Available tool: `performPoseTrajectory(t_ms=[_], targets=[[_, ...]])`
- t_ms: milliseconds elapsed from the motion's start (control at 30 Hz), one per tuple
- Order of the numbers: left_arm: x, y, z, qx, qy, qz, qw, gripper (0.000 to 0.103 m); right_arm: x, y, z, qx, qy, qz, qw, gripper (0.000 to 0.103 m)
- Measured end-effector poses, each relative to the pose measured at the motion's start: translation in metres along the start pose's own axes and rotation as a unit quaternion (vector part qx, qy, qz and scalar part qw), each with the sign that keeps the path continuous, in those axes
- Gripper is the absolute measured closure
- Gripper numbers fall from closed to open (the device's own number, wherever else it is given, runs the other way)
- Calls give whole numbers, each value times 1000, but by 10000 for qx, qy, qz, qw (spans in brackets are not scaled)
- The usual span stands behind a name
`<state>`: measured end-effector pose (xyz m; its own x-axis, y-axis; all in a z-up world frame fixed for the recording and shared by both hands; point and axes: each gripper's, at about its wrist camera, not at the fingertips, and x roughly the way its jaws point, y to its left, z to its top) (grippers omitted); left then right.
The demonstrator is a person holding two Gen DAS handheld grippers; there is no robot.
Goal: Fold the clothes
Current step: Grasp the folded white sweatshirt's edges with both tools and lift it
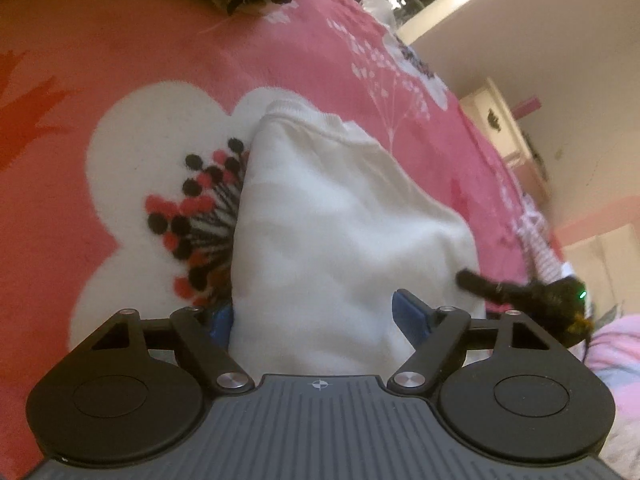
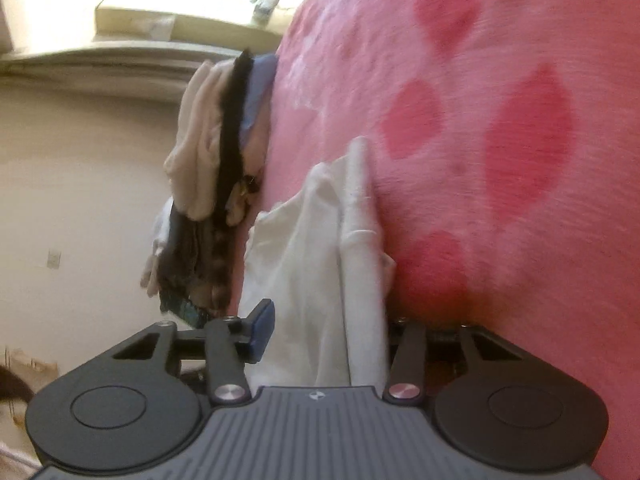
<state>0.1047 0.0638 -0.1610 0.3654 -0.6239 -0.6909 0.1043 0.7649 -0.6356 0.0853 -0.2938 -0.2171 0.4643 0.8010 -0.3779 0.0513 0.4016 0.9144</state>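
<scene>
Pink blanket [image 1: 168,40] with white flower print [image 1: 152,152] spreads under and ahead of the left gripper. Cream wall [image 1: 540,40] to its upper right. Shelf [image 2: 132,20] sits upper left of the right gripper.

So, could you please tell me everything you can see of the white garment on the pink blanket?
The white garment looks like soft knit, with a ribbed band along its far edge. It lies bunched and partly folded on the pink flowered blanket, covering part of a big white flower print. The left gripper straddles its near end, blue pads wide apart. In the right wrist view its layered folds run between the right gripper fingers.
</scene>
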Motion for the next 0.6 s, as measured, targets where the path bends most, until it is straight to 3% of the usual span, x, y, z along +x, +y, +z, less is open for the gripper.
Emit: performPoseTrajectory(t_ms=[167, 233, 300, 433, 500, 600], targets=[[2, 14, 8, -248, -4, -347, 9991, 29, 0, -4, -2, -83, 284, 275, 9992, 68], [5, 8, 8, -94, -11, -223, 9997, 30, 5, -8, 3, -29, 348, 292, 9990, 79], [6, -1, 7, 118, -16, -29, 9999, 32, 12, -9, 5, -6, 387, 370, 9986, 81], [1, -18, 4, 549, -71, 418, 9976, 58, 17, 9, 0, -324, 336, 92, 9989, 81], [-6, -22, 4, 527, -135, 457, 9975, 78, 11, 26, -7, -554, 228, -9, 9982, 82], [-20, -32, 3, 619, -317, 454, 9965, 88, 0, 55, -21, -924, 32, -68, 9957, 83]])
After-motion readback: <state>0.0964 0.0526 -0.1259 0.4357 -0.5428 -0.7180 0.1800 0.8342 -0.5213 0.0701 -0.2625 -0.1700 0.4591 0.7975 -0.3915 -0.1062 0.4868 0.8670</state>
